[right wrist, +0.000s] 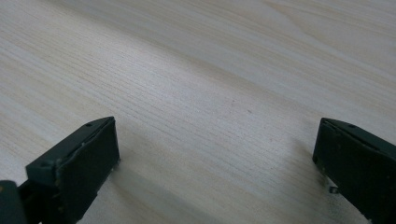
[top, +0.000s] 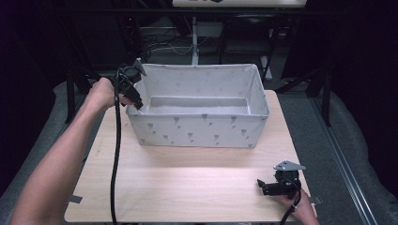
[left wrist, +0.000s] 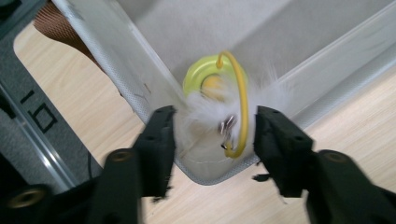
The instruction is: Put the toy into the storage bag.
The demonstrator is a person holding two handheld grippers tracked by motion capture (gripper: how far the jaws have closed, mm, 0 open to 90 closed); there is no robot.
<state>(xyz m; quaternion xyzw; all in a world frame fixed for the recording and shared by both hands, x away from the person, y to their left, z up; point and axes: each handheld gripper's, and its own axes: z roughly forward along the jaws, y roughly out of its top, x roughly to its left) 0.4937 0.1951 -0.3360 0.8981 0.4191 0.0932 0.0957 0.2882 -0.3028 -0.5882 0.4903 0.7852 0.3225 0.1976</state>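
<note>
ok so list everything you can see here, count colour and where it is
fabric bin: one, white with small grey motifs, far half of the table
feather toy: one, white feathers on a yellow-green disc with a yellow hoop, inside the bin's corner
table: one, light wood, under everything
left hand-held gripper: one, black, open above the bin's near left corner, jaws either side of the toy
right hand-held gripper: one, black, open, at the table's near right edge
</note>
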